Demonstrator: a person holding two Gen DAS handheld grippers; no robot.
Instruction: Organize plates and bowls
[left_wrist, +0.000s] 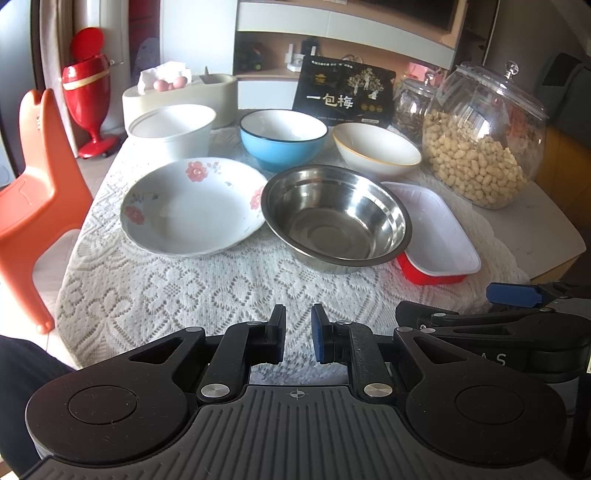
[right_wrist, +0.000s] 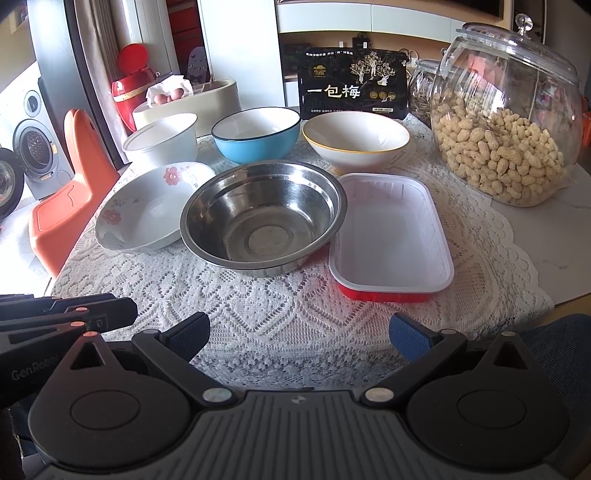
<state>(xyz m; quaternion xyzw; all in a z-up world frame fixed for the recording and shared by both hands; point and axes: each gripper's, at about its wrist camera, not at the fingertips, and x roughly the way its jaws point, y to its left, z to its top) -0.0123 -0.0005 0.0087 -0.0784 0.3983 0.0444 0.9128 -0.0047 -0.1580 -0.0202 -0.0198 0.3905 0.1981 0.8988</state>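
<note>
On the lace tablecloth lie a floral plate (left_wrist: 192, 210) (right_wrist: 144, 218), a steel bowl (left_wrist: 334, 218) (right_wrist: 262, 218), a red tray with white inside (left_wrist: 436, 232) (right_wrist: 391, 236), a white tub (left_wrist: 171, 129) (right_wrist: 160, 140), a blue bowl (left_wrist: 282, 138) (right_wrist: 255, 134) and a white bowl with yellow rim (left_wrist: 375, 147) (right_wrist: 354, 142). My left gripper (left_wrist: 298, 338) is near the table's front edge, jaws almost closed, empty. My right gripper (right_wrist: 299, 336) is wide open and empty, in front of the steel bowl and tray.
A big glass jar of peanuts (left_wrist: 480, 140) (right_wrist: 506, 122) and a smaller jar (left_wrist: 410, 103) stand at the right. A black box (left_wrist: 343, 92) (right_wrist: 352, 86) and a cream container with eggs (left_wrist: 177, 94) stand behind. An orange chair (left_wrist: 33, 192) (right_wrist: 70, 195) is on the left.
</note>
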